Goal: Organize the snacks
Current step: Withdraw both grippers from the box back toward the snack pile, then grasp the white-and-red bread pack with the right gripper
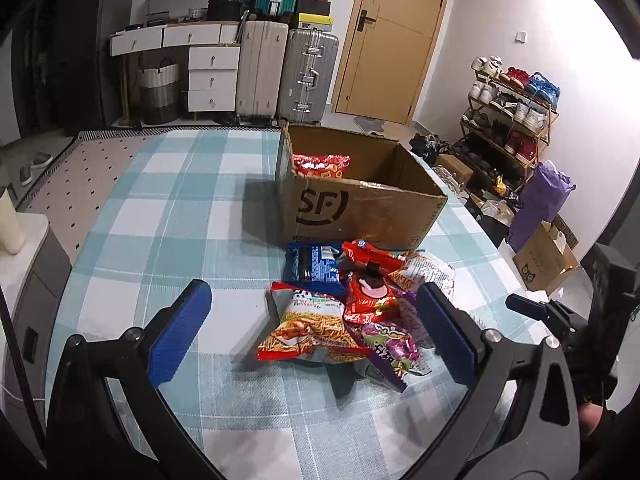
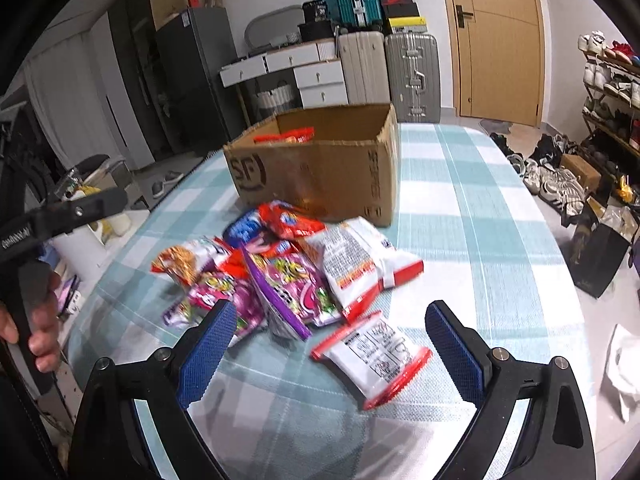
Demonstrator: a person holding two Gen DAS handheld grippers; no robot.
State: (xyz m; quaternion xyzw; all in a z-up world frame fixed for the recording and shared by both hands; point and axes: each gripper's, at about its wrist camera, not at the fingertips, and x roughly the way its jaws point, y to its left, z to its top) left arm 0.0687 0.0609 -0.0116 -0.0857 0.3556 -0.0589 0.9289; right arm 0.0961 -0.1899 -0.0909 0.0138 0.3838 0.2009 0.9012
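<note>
While my left gripper (image 1: pixel 316 328) hangs spread wide and empty over the noodle-snack bag (image 1: pixel 310 330), I judge its best move is to drop straight down and pinch the bag's middle. The snack pile (image 2: pixel 280 276) lies on the checked tablecloth (image 2: pixel 480 220) just before the cardboard box (image 2: pixel 320 172), which holds one red bag (image 1: pixel 320 166). My right gripper (image 2: pixel 332 340), equally spread and empty, should take the white-and-red packet (image 2: pixel 374 360) nearest it.

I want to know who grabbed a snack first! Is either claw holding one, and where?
Neither. The left gripper and right gripper are both open, holding nothing; the snack packets lie on the table.
</note>
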